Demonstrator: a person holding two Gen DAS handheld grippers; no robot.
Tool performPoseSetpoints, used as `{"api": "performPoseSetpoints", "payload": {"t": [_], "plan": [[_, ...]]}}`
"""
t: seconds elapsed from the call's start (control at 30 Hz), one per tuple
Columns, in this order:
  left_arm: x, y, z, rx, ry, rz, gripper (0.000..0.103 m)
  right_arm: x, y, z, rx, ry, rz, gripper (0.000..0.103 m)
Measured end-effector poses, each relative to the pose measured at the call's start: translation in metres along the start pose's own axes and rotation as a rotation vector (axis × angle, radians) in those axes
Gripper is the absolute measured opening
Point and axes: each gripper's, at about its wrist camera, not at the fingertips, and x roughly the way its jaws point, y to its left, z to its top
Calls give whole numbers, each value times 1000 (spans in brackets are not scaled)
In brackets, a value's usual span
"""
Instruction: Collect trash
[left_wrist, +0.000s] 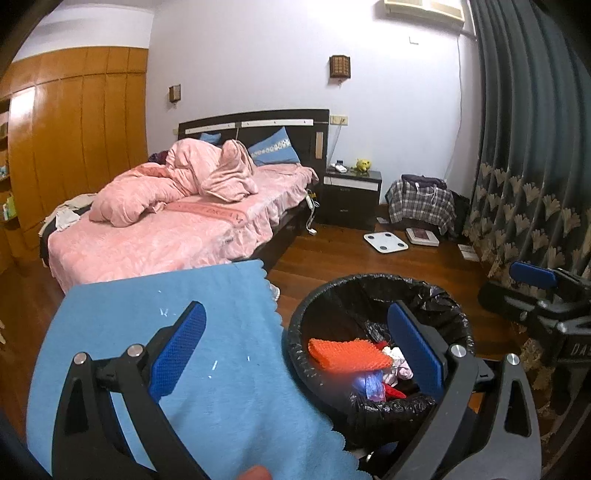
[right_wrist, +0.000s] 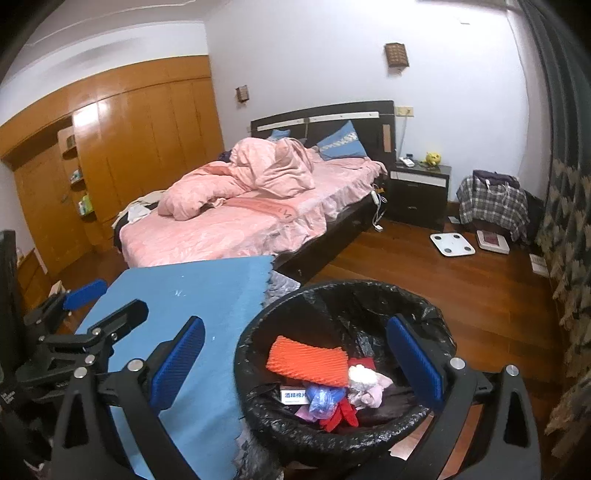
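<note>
A round bin with a black liner stands on the wooden floor beside a surface covered by a blue cloth. Inside lie an orange foam net, a white box, a blue wrapper, pink tissue and something red. My left gripper hangs open above the cloth's edge and the bin, holding nothing. My right gripper is open over the bin, also with nothing in it.
A bed with pink bedding fills the middle of the room, with a dark nightstand to its right. A white scale and a plaid-covered bundle sit on the floor. A dark curtain hangs right and a wooden wardrobe stands left.
</note>
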Motion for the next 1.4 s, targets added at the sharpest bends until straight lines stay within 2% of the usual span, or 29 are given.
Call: {"api": "performPoseSetpoints", "payload": {"t": [0.57,1.4], "plan": [[-45,4,6,-13,-78,18,96,-20,20,6,-39,-46,26,97],[-51,4,5,-13,-89,23,96,-22,24,7,-43,-48,35,97]]}}
